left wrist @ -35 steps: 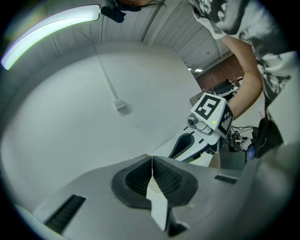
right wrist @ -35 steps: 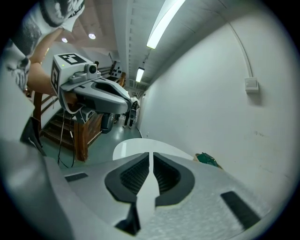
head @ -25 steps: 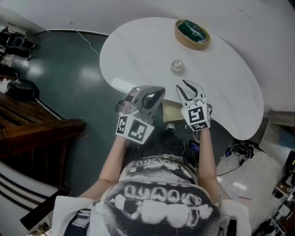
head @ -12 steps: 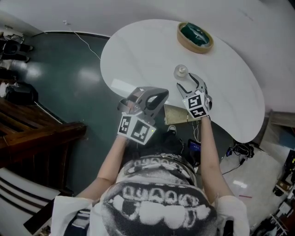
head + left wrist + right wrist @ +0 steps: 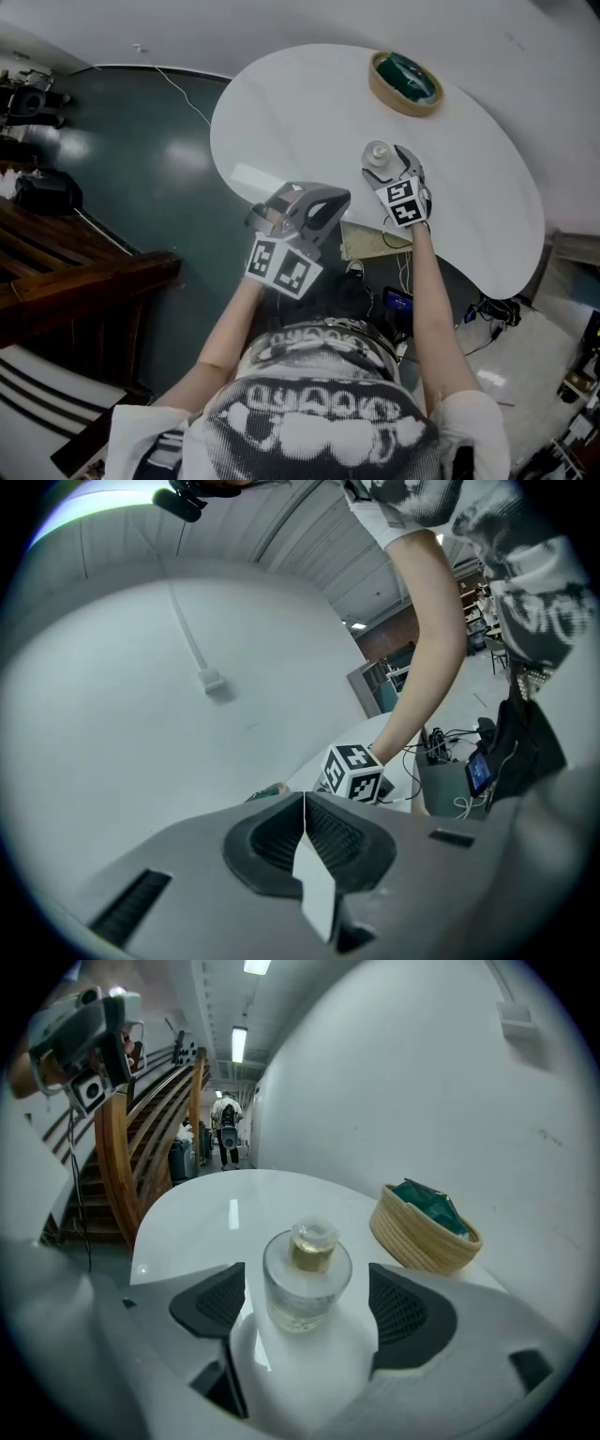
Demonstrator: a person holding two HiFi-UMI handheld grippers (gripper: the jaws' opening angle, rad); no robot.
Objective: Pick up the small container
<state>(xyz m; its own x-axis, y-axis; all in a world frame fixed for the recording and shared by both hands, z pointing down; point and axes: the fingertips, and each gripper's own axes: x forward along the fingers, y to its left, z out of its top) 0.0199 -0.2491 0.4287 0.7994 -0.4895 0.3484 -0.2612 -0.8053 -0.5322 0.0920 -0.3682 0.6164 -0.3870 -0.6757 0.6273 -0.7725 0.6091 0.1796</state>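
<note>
A small clear glass container [image 5: 307, 1279] with a round stopper stands upright on the white table [image 5: 300, 122]; the head view shows the container [image 5: 377, 154] near the table's middle. My right gripper [image 5: 309, 1302] straddles it, jaws opening wide, a gap left between each pad and the glass. In the head view the right gripper [image 5: 385, 167] lies low over the table against the container. My left gripper [image 5: 298, 208] hangs off the table's near edge, jaws pressed together with nothing between them; its own view shows the left gripper [image 5: 304, 829] pointed at a white wall.
A woven basket [image 5: 405, 82] with something dark green inside sits at the table's far side, also the basket [image 5: 424, 1227] to the right beyond the container. A wooden staircase [image 5: 75, 272] lies at the left. Cables and small devices [image 5: 403, 300] lie on the floor below the table.
My right gripper moved forward over the table until its jaws came round the container, and the jaws spread wider. The left gripper stayed roughly where it was.
</note>
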